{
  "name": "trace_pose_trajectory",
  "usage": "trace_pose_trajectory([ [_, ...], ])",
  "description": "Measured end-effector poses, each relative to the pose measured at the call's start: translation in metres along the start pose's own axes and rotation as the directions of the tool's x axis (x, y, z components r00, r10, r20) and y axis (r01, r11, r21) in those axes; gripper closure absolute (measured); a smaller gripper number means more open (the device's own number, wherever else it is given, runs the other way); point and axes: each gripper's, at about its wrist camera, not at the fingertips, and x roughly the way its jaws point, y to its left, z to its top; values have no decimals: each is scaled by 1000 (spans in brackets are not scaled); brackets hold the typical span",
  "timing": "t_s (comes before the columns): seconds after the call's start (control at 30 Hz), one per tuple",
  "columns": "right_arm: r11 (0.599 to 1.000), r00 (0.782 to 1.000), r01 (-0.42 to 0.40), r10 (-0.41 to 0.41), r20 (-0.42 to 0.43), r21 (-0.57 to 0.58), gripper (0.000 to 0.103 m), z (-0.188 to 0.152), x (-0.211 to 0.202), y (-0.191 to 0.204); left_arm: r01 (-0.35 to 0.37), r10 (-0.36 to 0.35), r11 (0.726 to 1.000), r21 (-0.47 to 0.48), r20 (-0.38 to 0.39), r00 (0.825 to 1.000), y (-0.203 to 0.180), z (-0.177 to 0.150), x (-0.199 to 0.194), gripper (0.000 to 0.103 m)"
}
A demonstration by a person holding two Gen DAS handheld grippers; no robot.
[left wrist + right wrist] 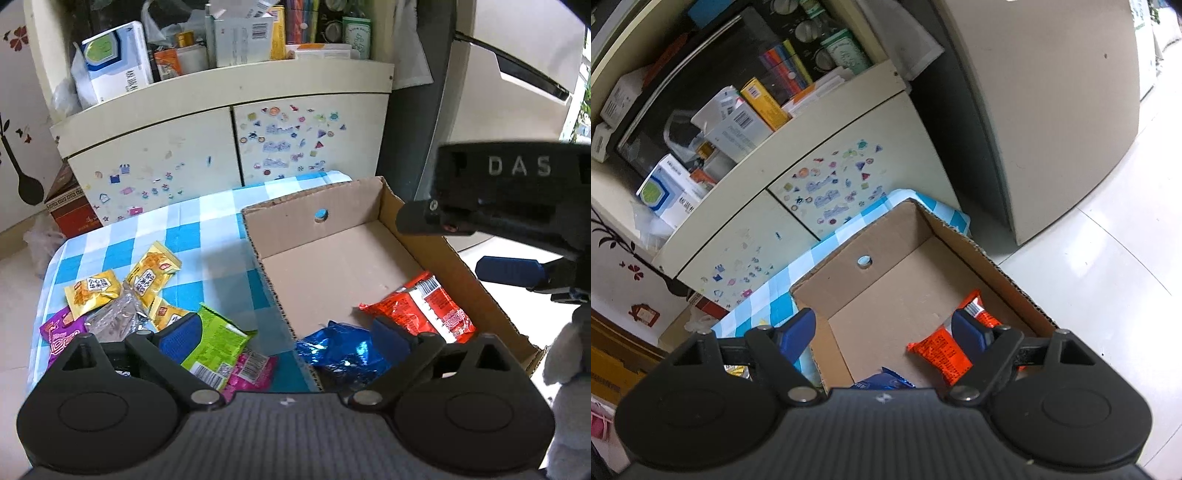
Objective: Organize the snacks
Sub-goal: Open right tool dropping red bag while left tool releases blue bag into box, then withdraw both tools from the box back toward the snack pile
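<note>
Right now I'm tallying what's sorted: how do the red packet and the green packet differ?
The red packet lies inside the cardboard box; the green packet lies outside it on the checked tablecloth. The red packet lies bare on the box floor; the green packet sits among other snacks, overlapping a pink packet. Both are sealed foil wrappers lying flat, held by neither gripper.

Two packets (421, 308) in box (314, 206); other packets (147, 295) on table left of box.
</note>
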Motion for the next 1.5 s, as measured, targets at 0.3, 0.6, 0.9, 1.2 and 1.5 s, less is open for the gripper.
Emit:
trace_pose_trajectory([
  [0.3, 996, 1000, -25, 24, -6, -88, 22, -6, 5, 17, -31, 31, 998, -48, 1, 1000, 52, -5, -9, 3],
  [0.6, 969, 997, -72, 73, -2, -236, 22, -19, 8, 46, -97, 99, 980, -175, 1, 995, 128, -6, -17, 3],
  [0.9, 918, 985, -173, 166, -52, -358, 22, -38, 15, 73, -167, 163, 956, -242, -34, 986, 186, -18, -12, 3],
  [1.2, 829, 963, -270, 235, -132, -490, 22, -65, 27, 102, -202, 184, 916, -346, -84, 979, 238, -28, 6, 3],
  [1.5, 762, 951, -307, 234, -200, -570, 22, -93, 48, 114, -212, 169, 894, -394, -142, 975, 264, -36, 42, 2],
])
